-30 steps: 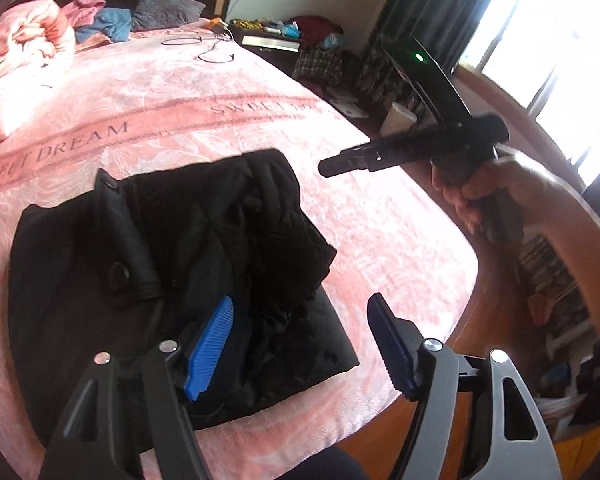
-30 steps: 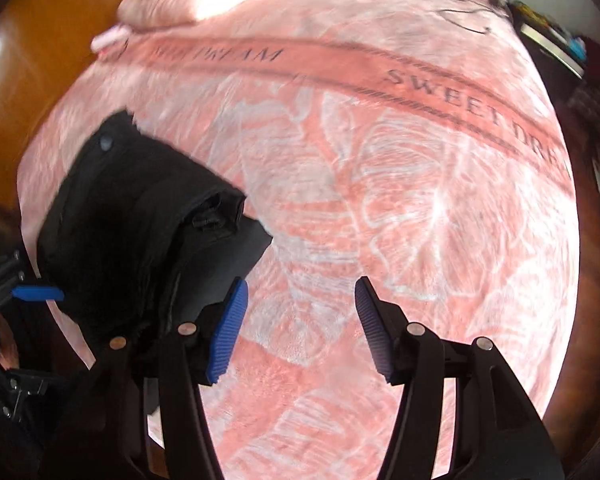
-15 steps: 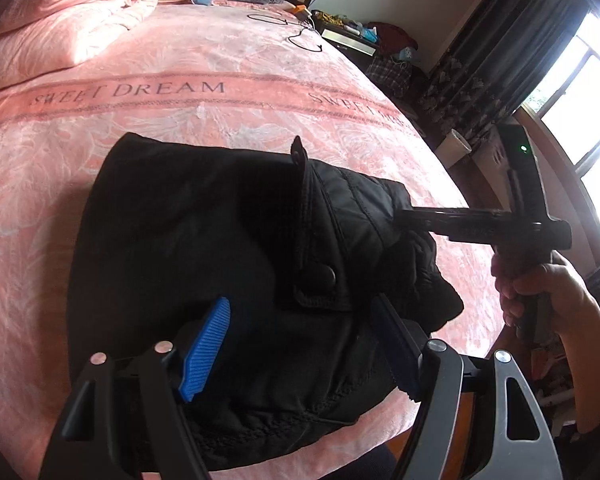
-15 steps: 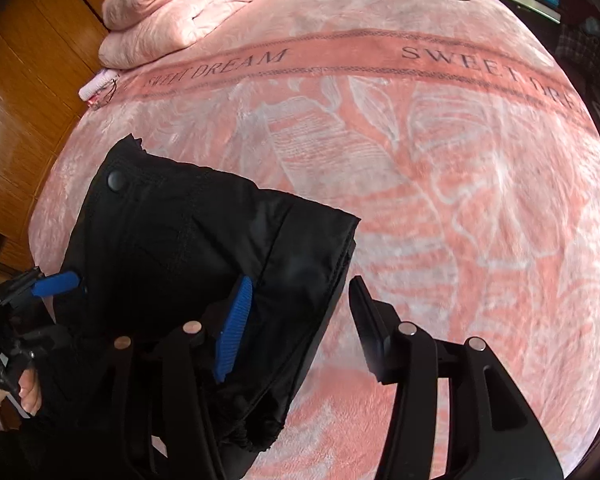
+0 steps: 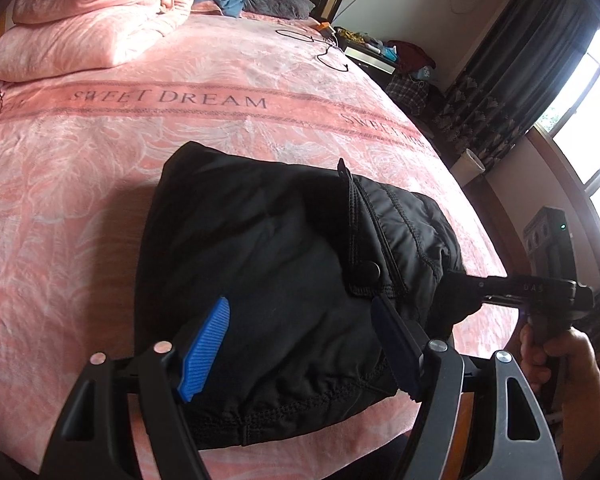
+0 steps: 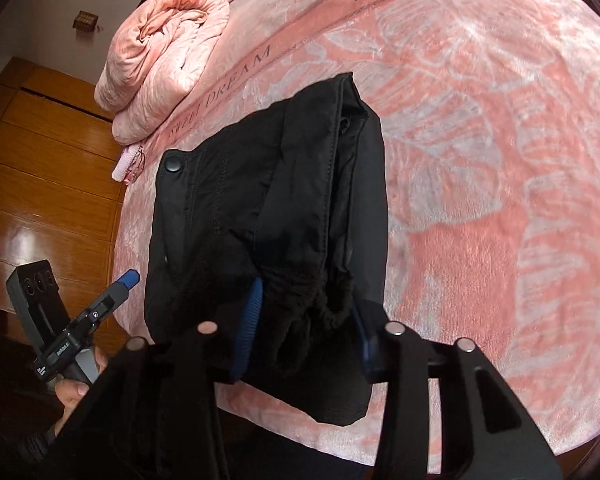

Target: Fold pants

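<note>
Black pants [image 5: 260, 248], folded into a thick bundle with a snap button showing, lie near the foot edge of a pink bed [image 5: 80, 168]. My left gripper [image 5: 300, 340] hovers open just above their near hem, with nothing pinched between its blue pads. In the right wrist view the pants [image 6: 268, 200] fill the middle. My right gripper [image 6: 306, 320] is closing on a bunched, gathered edge of the fabric, which fills the gap between its pads. The left gripper [image 6: 126, 280] shows beside the pants' left edge. The right gripper [image 5: 460, 284] pokes into their right side.
A rolled pink duvet [image 5: 92, 28] lies at the head of the bed, with pillows and clothes behind it. A black cable [image 5: 324, 48] lies on the blanket. Wooden floor [image 6: 48, 184] runs along one side, and a cluttered nightstand [image 5: 380, 52], curtains and a window stand on the other.
My right gripper has rolled, dropped onto the pants' edge and narrowed its jaws around bunched fabric. My left gripper has slid across until it hangs over the pants, still open.
</note>
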